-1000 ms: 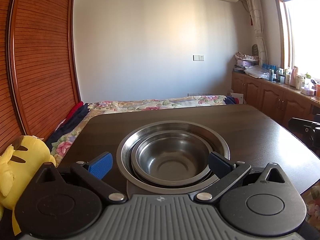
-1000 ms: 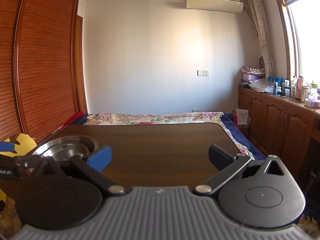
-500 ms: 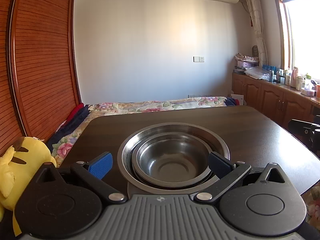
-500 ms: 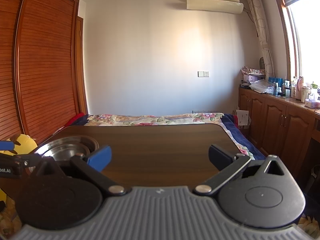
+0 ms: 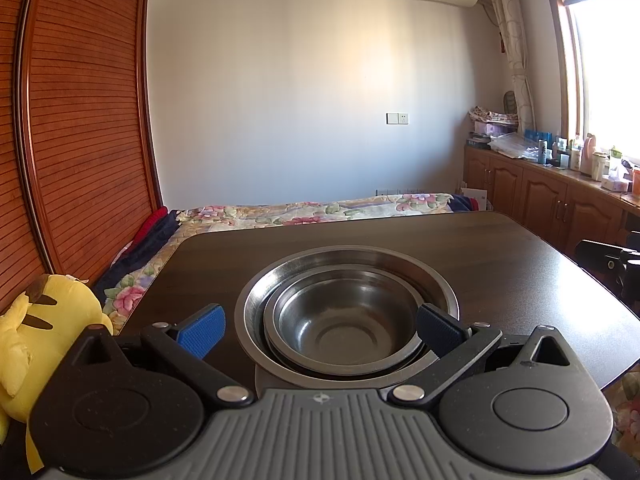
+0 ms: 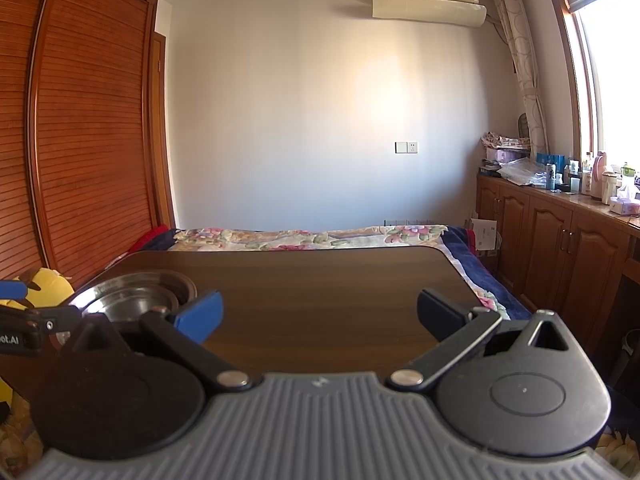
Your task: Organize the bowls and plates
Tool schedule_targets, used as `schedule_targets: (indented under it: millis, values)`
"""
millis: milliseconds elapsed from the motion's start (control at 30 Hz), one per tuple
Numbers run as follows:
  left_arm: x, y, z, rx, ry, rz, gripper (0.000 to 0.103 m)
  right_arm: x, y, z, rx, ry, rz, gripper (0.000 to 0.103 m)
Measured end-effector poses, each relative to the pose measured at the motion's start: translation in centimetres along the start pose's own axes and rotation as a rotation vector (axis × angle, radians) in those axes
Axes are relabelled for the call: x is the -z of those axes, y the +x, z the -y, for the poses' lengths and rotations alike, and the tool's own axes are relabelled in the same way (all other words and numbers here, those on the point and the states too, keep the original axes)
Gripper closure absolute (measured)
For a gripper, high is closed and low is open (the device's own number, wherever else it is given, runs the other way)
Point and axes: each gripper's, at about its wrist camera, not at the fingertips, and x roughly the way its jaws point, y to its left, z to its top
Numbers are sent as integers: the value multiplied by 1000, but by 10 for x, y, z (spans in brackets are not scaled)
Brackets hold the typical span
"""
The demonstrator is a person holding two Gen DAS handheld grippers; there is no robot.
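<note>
A stack of steel bowls point(image 5: 346, 316) sits on the dark wooden table point(image 5: 500, 264), smaller bowls nested inside a wide one. My left gripper point(image 5: 320, 330) is open just in front of the stack, its blue fingertips standing either side of the near rim without touching it. In the right wrist view the same stack of bowls point(image 6: 136, 294) lies at the table's left end, partly hidden by the left gripper's arm. My right gripper point(image 6: 318, 314) is open over bare table point(image 6: 320, 280), well to the right of the bowls, holding nothing.
A yellow plush toy point(image 5: 36, 328) sits left of the table beside a slatted wooden wardrobe point(image 5: 80, 120). A bed with a floral cover point(image 5: 312, 212) lies beyond the table's far edge. Wooden cabinets point(image 6: 560, 256) with bottles line the right wall.
The left gripper has tilted or drawn back slightly, so the bowls sit a little lower in its view. The right gripper has barely moved.
</note>
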Motion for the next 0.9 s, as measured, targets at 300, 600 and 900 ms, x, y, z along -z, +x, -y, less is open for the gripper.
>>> schedule_targets:
  millis: [300,600,900]
  values:
    - [0,0,0,0,1,0,0,0,1,-1,0,-1,0,0]
    - [1,0,0,-1,0,1,0,1,1,-1,1,1,0,0]
    - [0,0,0,0,0,0,0,2,1,-1,1,3,-2,0]
